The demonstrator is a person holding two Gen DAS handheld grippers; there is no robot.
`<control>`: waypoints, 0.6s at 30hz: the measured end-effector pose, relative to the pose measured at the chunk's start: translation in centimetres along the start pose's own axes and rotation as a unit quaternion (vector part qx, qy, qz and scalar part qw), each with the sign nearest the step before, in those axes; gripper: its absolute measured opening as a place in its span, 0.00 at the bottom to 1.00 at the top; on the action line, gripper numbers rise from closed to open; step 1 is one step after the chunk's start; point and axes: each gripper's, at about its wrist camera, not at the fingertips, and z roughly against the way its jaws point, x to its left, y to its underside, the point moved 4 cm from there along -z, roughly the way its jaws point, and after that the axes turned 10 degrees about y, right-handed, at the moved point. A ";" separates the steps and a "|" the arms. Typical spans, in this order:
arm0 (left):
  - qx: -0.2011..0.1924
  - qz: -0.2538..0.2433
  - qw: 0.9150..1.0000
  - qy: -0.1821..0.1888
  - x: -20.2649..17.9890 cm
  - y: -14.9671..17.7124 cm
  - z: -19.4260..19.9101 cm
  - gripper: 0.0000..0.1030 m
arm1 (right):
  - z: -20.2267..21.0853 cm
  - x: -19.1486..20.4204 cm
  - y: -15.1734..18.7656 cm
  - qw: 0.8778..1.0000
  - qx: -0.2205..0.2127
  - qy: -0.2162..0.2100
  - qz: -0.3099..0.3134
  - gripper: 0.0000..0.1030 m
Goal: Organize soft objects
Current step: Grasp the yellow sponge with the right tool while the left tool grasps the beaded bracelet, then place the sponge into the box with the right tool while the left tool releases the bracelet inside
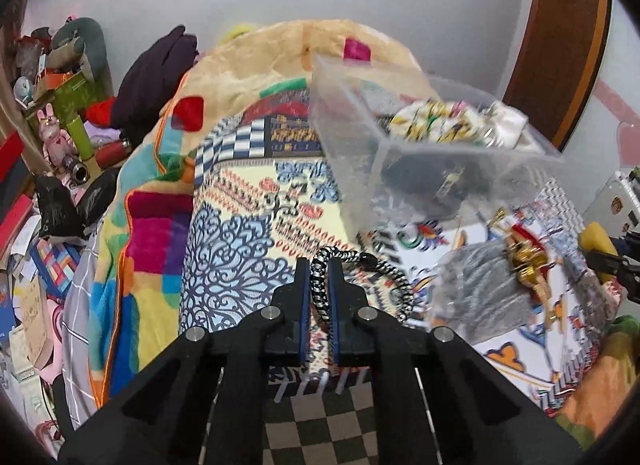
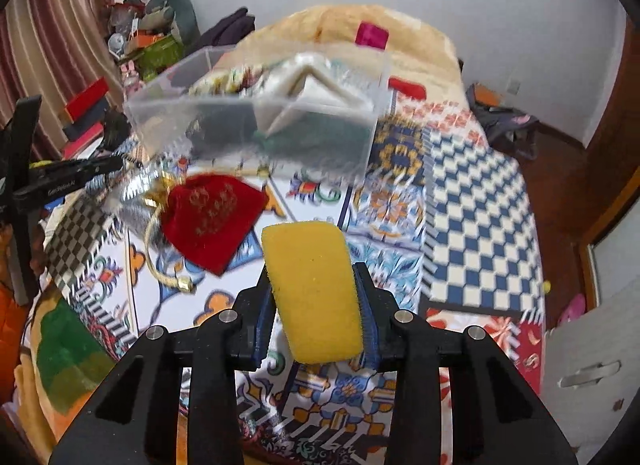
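Note:
My left gripper [image 1: 319, 265] is shut on a black-and-white spiral hair tie [image 1: 370, 273], held above the patterned bedspread [image 1: 240, 233]. My right gripper [image 2: 314, 265] is shut on a yellow sponge [image 2: 314, 289]; the sponge also shows at the right edge of the left wrist view [image 1: 596, 239]. A clear plastic box [image 1: 404, 153] sits on the bed with folded cloths inside; it also shows in the right wrist view [image 2: 256, 121]. A red drawstring pouch [image 2: 212, 217] lies in front of it, beside a silver pouch [image 1: 484, 293].
A plush multicoloured blanket [image 1: 148, 233] covers the bed's far and left side. Cluttered shelves and toys [image 1: 60, 113] stand at the left. A wooden door [image 1: 560, 65] is at the right. A white cabinet [image 2: 592, 365] stands by the bed's right side.

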 end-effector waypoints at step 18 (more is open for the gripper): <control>-0.128 -0.045 0.990 0.047 -5.4 -8.2 6.3 0.07 | 5.0 -0.6 -9.4 0.988 -0.149 0.007 -0.028 0.33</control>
